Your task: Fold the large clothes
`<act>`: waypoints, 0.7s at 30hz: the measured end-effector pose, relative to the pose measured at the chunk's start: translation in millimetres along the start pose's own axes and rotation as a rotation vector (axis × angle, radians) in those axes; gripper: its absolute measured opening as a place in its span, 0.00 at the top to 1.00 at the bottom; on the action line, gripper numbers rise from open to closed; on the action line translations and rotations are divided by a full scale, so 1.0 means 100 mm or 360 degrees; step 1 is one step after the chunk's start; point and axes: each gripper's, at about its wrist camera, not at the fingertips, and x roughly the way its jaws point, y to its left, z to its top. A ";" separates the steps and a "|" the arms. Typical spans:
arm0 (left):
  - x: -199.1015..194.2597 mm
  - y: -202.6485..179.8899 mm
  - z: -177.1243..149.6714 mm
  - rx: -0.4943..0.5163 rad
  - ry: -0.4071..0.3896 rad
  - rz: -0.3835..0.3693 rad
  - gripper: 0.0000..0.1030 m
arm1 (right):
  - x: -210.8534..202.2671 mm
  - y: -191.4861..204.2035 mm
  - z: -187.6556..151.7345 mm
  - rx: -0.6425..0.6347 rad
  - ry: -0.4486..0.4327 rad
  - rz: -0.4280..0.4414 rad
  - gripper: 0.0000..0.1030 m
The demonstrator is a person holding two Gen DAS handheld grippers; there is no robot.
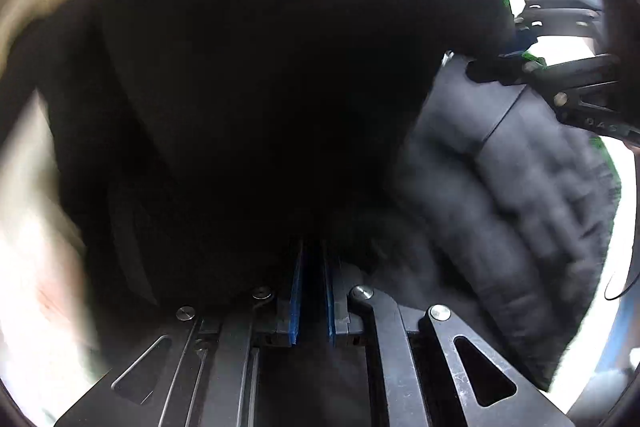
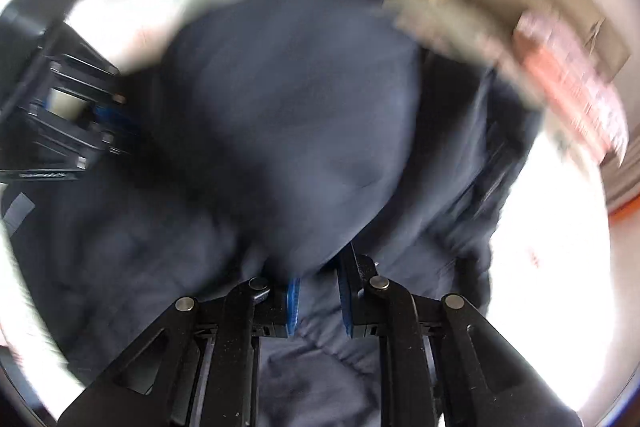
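Both wrist views angled steeply down, pressed close against dark quilted jacket [image 1: 500, 187] [image 2: 280, 115]. Shared: jacket, plus opposite gripper at each frame's edge [image 1: 520, 61] [image 2: 108, 123].

Dark padded jacket [image 2: 280, 115] on white surface [image 2: 560, 247].

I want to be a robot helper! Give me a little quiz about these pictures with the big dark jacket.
1. True or false: the jacket is bright red.
2. What is between the jaws of the right gripper? A) jacket cloth B) a spoon C) nothing
3. Fill in: the pads on those jaws are coloured ___.
Key: 1 false; 2 A; 3 blue.
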 end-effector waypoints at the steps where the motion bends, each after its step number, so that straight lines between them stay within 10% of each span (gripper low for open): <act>1: -0.03 0.07 -0.05 -0.0082 -0.0087 -0.0052 0.91 | 0.19 -0.06 -0.07 0.0097 0.0059 0.0074 0.83; 5: -0.49 0.38 -0.05 -0.0306 -0.0141 -0.0131 0.91 | -0.04 -0.25 -0.08 0.0228 0.0002 0.0146 0.83; 9: -1.01 0.63 0.09 -0.0374 -0.0240 -0.0110 0.91 | -0.44 -0.48 -0.06 0.0332 -0.0071 0.0185 0.50; 12: -1.33 0.74 0.40 -0.0357 -0.0370 -0.0114 0.88 | -0.74 -0.65 0.12 0.0378 -0.0192 0.0205 0.48; 16: -1.58 0.70 1.04 -0.0326 -0.0538 -0.0197 0.48 | -1.05 -0.89 0.57 0.0442 -0.0411 0.0230 0.38; 21: -1.33 0.60 1.62 -0.0241 -0.0561 -0.0186 0.46 | -0.92 -1.02 1.11 0.0491 -0.0511 0.0271 0.28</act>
